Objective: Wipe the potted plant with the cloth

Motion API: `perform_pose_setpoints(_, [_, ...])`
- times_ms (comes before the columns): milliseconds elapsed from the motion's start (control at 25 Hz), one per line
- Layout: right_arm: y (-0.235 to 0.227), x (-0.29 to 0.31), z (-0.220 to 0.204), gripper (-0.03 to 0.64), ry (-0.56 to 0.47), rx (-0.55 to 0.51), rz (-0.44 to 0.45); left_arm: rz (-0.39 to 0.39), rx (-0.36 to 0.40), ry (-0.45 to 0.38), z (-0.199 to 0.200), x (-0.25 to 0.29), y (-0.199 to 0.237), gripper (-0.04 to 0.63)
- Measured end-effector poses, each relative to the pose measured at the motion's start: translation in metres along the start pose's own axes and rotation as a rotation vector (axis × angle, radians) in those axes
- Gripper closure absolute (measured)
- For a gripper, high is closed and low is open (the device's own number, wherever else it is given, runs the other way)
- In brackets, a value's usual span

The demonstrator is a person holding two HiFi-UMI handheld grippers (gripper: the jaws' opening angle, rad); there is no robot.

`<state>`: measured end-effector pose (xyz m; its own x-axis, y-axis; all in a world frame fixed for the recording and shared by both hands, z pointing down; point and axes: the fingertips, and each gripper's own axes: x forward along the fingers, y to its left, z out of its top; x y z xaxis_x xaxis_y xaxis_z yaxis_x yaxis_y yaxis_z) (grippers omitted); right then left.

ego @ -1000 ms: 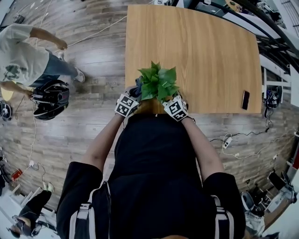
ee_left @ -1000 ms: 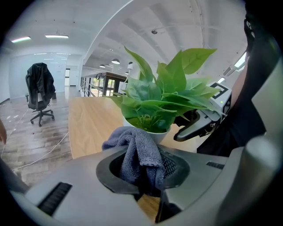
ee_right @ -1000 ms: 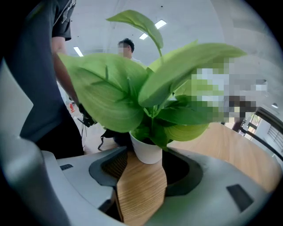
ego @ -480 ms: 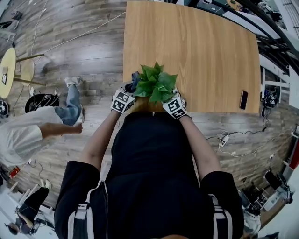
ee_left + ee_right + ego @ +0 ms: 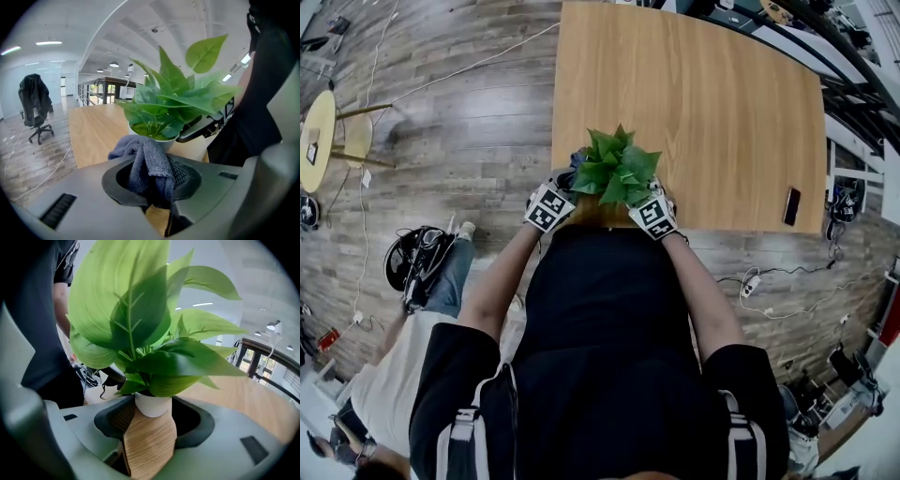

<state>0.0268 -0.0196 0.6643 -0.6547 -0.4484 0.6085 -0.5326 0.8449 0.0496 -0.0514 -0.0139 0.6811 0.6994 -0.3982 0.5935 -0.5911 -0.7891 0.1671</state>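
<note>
Best to steady the white pot (image 5: 152, 405) with the right gripper (image 5: 149, 439) first, then draw the cloth (image 5: 147, 161) lightly along each leaf from stem to tip, supporting from beneath and avoiding any bent stalks. Clamped in the left gripper (image 5: 152, 197): that grey-blue cloth, bunched up past the jaw tips, just left of the potted plant (image 5: 617, 169) at the near edge of the wooden table (image 5: 703, 94), apparently short of touching any leaf. Spread wide on the right side, with the white pot between the jaw tips and seemingly clear of both.
</note>
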Motion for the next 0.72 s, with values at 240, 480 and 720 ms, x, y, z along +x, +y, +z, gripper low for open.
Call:
perform_pose_setpoints(240, [0.0, -0.001, -0.004, 0.383, 0.004, -0.011, 0.001, -0.008, 0.002, 0.0, -0.006, 0.002, -0.013, 0.486])
perform_pose_setpoints(480, [0.008, -0.002, -0.004, 0.383, 0.012, -0.032, 0.013, 0.024, -0.008, -0.002, -0.006, 0.001, -0.003, 0.487])
perform_pose_setpoints(720, [0.02, -0.008, -0.005, 0.383, 0.015, -0.074, 0.044, 0.038, -0.046, -0.012, -0.003, 0.0, 0.008, 0.486])
